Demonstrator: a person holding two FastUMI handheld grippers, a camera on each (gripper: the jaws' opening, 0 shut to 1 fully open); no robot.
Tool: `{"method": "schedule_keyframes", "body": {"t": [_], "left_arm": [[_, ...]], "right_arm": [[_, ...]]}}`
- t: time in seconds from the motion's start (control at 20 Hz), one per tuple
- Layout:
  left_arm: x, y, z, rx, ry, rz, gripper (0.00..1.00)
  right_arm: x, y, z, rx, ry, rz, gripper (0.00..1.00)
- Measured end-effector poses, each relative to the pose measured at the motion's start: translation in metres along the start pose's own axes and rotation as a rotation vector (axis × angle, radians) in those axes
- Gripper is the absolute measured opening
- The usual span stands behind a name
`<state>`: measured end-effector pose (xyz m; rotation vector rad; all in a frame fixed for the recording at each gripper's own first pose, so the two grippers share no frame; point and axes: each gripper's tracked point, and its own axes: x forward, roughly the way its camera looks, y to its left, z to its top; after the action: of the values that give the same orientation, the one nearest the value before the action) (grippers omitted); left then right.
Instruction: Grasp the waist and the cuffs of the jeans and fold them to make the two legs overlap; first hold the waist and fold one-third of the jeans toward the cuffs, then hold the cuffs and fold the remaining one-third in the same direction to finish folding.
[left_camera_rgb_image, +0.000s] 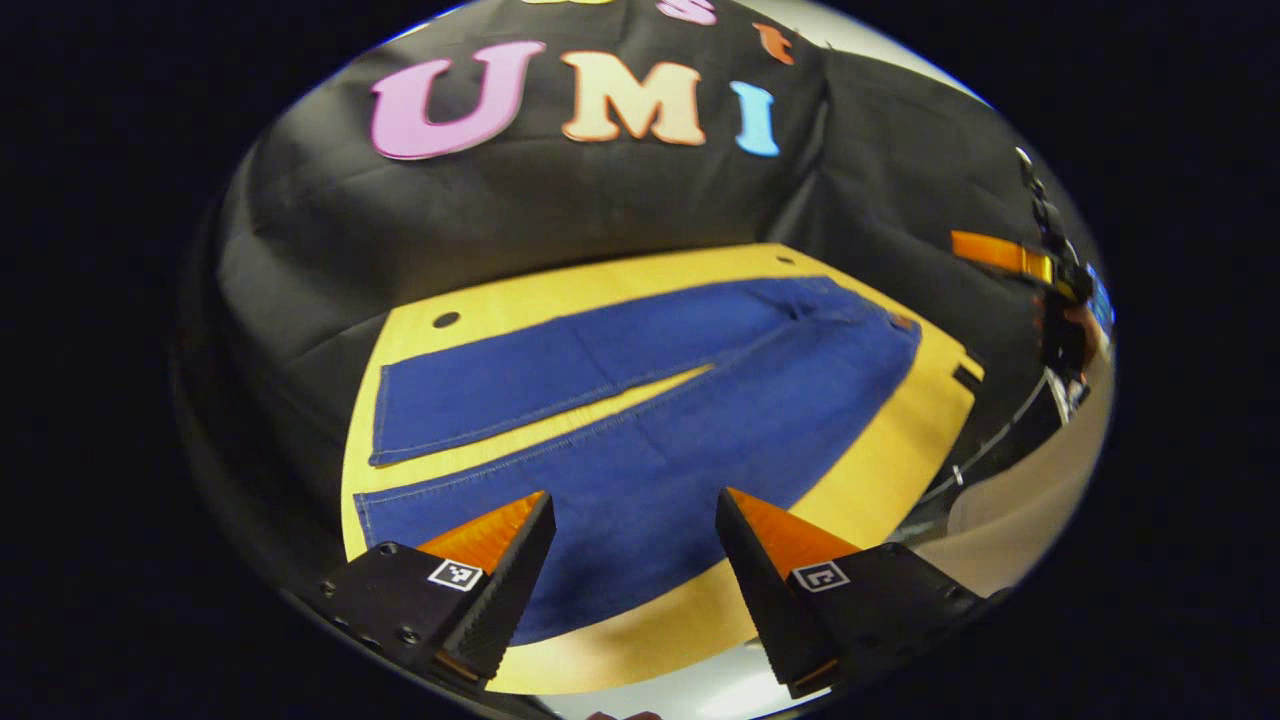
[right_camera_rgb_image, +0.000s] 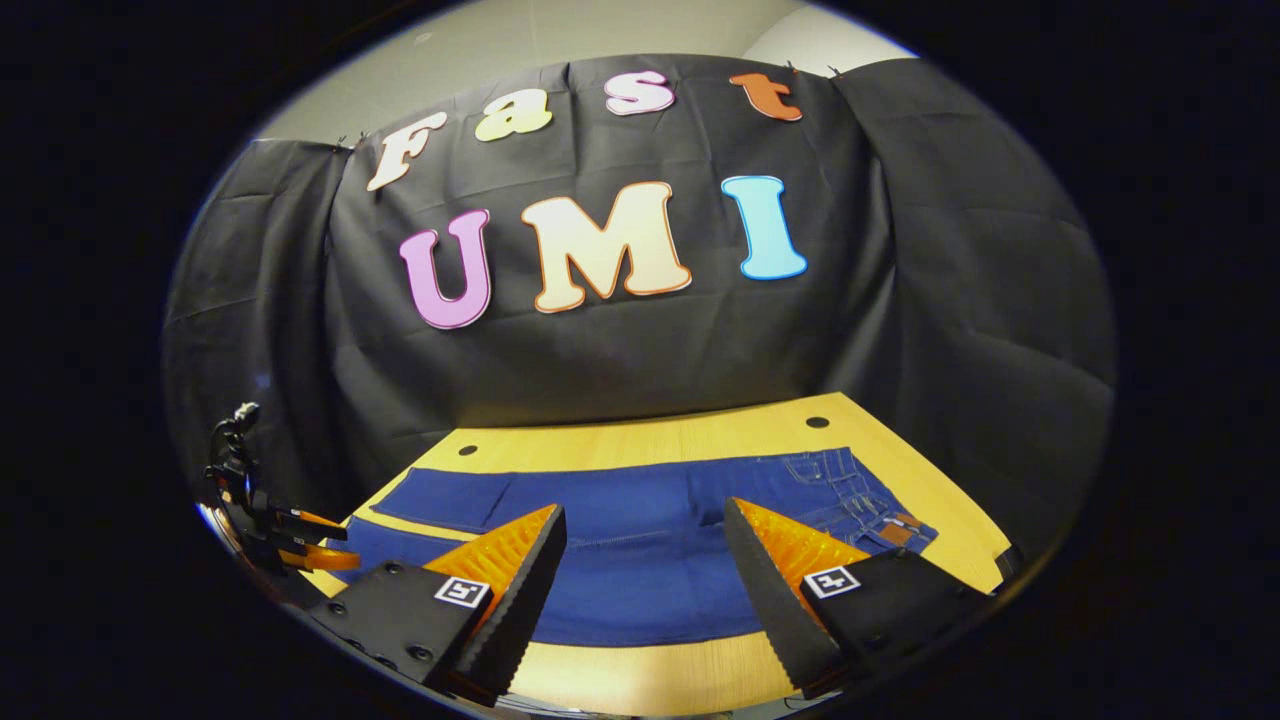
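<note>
1. The jeans (left_camera_rgb_image: 650, 420) lie spread flat on the yellow wooden desk (left_camera_rgb_image: 880, 470). In the left gripper view the cuffs (left_camera_rgb_image: 378, 430) point to the left and the waist (left_camera_rgb_image: 880, 320) lies at the far right.
2. In that view the two legs part in a narrow V, with a strip of desk showing between them. The far leg (left_camera_rgb_image: 520, 385) lies just beside the near leg (left_camera_rgb_image: 640, 480), and they join toward the waist.
3. The left hand-held gripper (left_camera_rgb_image: 635, 560) hangs above the near leg close to its cuff. Its fingers stand wide apart, with nothing between them, and clear of the cloth as far as the fisheye lets one judge.
4. At the far right edge of the left gripper view the other hand-held gripper shows, off past the waist end of the desk; it is too small and dim to say more.
5. In the right gripper view the jeans (right_camera_rgb_image: 640, 560) stretch across the desk (right_camera_rgb_image: 640, 440), with the waist (right_camera_rgb_image: 860, 500) and a brown leather patch (right_camera_rgb_image: 905, 528) to the right.
6. The right hand-held gripper (right_camera_rgb_image: 645, 570) hovers over the near side of the jeans, toward the waist end, its fingers spread and gripping nothing.
7. The left hand-held gripper shows small at the far left of the right gripper view, near the cuff end.
</note>
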<state>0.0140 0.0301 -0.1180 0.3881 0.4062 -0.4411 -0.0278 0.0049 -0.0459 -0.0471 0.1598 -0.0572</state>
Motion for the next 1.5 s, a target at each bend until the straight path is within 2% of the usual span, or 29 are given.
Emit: {"method": "schedule_keyframes", "body": {"t": [0.25,0.4,0.5,0.55,0.7,0.75,0.85,0.9,0.95,1.0,1.05,1.25,1.3,1.35,1.45,1.5], "left_arm": [[0.007,-0.002,-0.056,0.166,0.234,-0.166,0.96],[0.009,0.011,-0.08,0.283,0.351,-0.2,0.95],[0.007,0.017,-0.087,0.348,0.403,-0.21,0.95],[0.006,0.02,-0.089,0.378,0.421,-0.213,0.95],[0.003,0.021,-0.095,0.448,0.478,-0.223,0.95],[0.004,0.022,-0.095,0.463,0.494,-0.227,0.95],[0.005,0.025,-0.1,0.478,0.523,-0.236,0.94],[0.005,0.029,-0.104,0.486,0.538,-0.235,0.94],[0.005,0.032,-0.106,0.495,0.552,-0.235,0.93],[0.006,0.03,-0.107,0.485,0.552,-0.241,0.96],[0.007,0.03,-0.109,0.478,0.562,-0.241,0.92],[0.007,0.029,-0.111,0.487,0.611,-0.271,0.89],[0.008,0.03,-0.112,0.491,0.625,-0.272,0.9],[0.008,0.029,-0.111,0.495,0.63,-0.276,0.9],[0.007,0.028,-0.112,0.512,0.641,-0.278,0.96],[0.008,0.027,-0.112,0.529,0.656,-0.277,0.86]], "right_arm": [[-0.012,-0.027,-0.016,-0.059,0.05,-0.071,0.98],[-0.021,-0.041,-0.024,-0.057,0.068,-0.107,0.98],[-0.027,-0.047,-0.031,-0.05,0.085,-0.125,0.98],[-0.03,-0.05,-0.035,-0.051,0.095,-0.134,0.93],[-0.034,-0.057,-0.047,-0.069,0.129,-0.151,0.93],[-0.036,-0.058,-0.047,-0.076,0.13,-0.156,0.98],[-0.036,-0.061,-0.05,-0.074,0.136,-0.158,0.98],[-0.035,-0.063,-0.052,-0.068,0.141,-0.158,0.94],[-0.034,-0.064,-0.053,-0.063,0.146,-0.159,0.98],[-0.034,-0.064,-0.055,-0.061,0.152,-0.159,0.98],[-0.034,-0.064,-0.056,-0.064,0.154,-0.16,0.93],[-0.028,-0.065,-0.061,-0.057,0.176,-0.142,0.93],[-0.026,-0.063,-0.064,-0.049,0.179,-0.132,0.98],[-0.022,-0.06,-0.064,-0.043,0.18,-0.121,0.93],[-0.014,-0.053,-0.067,-0.036,0.19,-0.095,0.93],[-0.011,-0.049,-0.07,-0.03,0.198,-0.081,0.93]]}}
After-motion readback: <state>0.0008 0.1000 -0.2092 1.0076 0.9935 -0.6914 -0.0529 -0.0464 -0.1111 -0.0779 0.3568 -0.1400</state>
